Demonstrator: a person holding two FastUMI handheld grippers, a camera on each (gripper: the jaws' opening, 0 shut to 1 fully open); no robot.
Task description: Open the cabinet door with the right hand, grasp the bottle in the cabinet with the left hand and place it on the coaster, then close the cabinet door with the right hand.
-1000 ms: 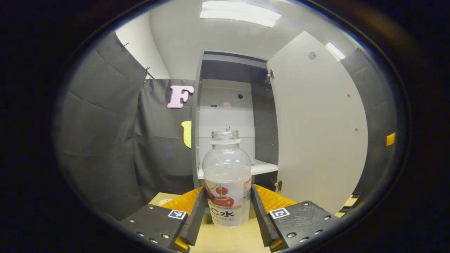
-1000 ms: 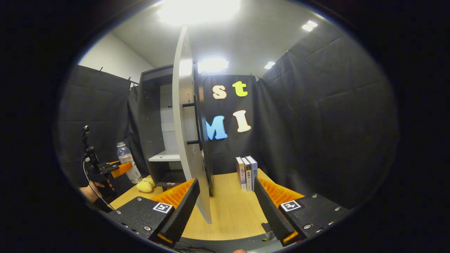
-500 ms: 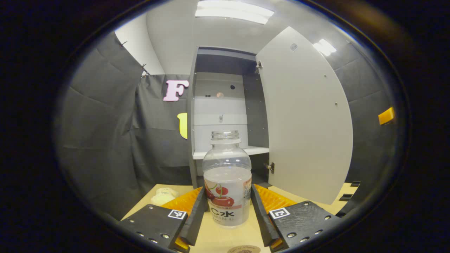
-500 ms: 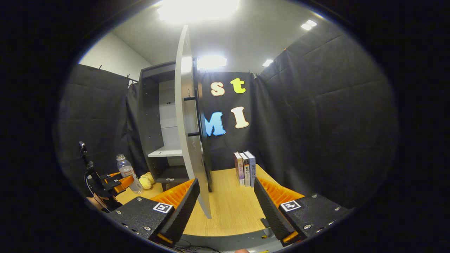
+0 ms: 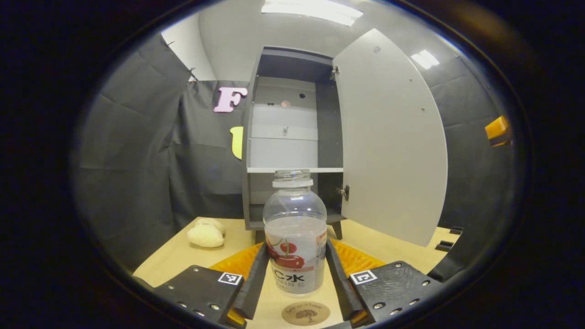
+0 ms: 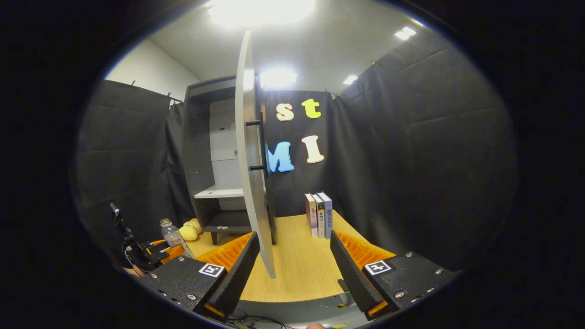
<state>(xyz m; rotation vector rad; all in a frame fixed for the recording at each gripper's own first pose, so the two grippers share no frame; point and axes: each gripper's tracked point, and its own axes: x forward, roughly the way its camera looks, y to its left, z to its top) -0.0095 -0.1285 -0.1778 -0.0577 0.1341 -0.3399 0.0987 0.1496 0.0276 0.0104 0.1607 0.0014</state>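
My left gripper is shut on a clear bottle with a cherry label and no cap, held upright just above the wooden table. A round brown coaster lies directly below and in front of the bottle's base. Behind stands the dark cabinet with its pale door swung wide open to the right. In the right gripper view the door is seen edge-on with its black handle; my right gripper is open, near the door's lower edge, gripping nothing. The left gripper with the bottle shows low at the left.
A pale yellow soft toy lies on the table left of the cabinet. Three books stand upright at the back of the table, right of the door. Black cloth walls close the booth on all sides.
My left gripper has carried the bottle down and back from the cabinet; the coaster has come into view beneath it. The right gripper has stayed near the door's edge, open.
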